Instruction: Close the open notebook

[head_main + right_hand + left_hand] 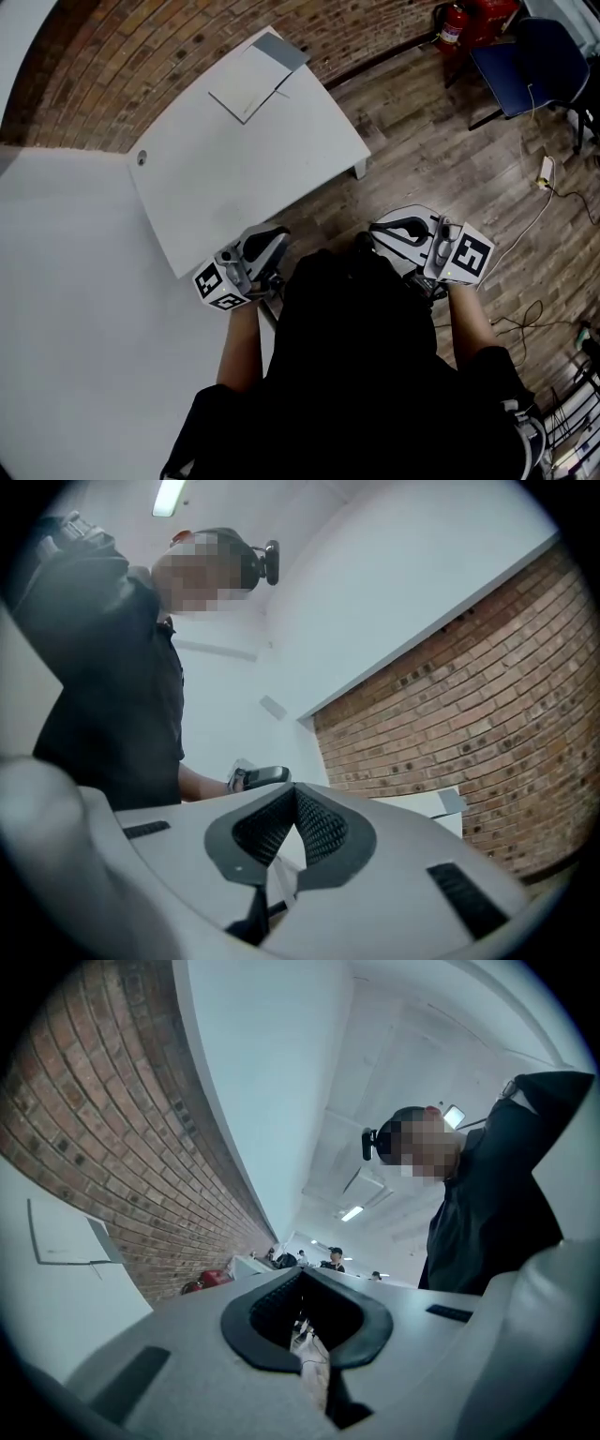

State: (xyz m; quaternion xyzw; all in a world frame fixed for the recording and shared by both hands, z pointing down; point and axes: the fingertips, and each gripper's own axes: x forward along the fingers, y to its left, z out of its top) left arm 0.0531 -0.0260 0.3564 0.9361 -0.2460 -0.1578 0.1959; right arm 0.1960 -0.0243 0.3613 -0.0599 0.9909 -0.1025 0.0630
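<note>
White tabletop (253, 169) is occupied by the notebook (246, 86) (grey at one end); left gripper (277, 234) and right gripper (382, 228), marked with square codes, are held clear, jaws closed, empty.

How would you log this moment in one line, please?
notebook: far end of table, untouched | left gripper: jaws shut, empty | right gripper: jaws shut, empty

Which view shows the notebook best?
Head view: the notebook lies whole, seen from above, at the far end of the white table. The left gripper view shows the notebook small and oblique at its left edge; the right gripper view shows only a grey corner of it.
</note>
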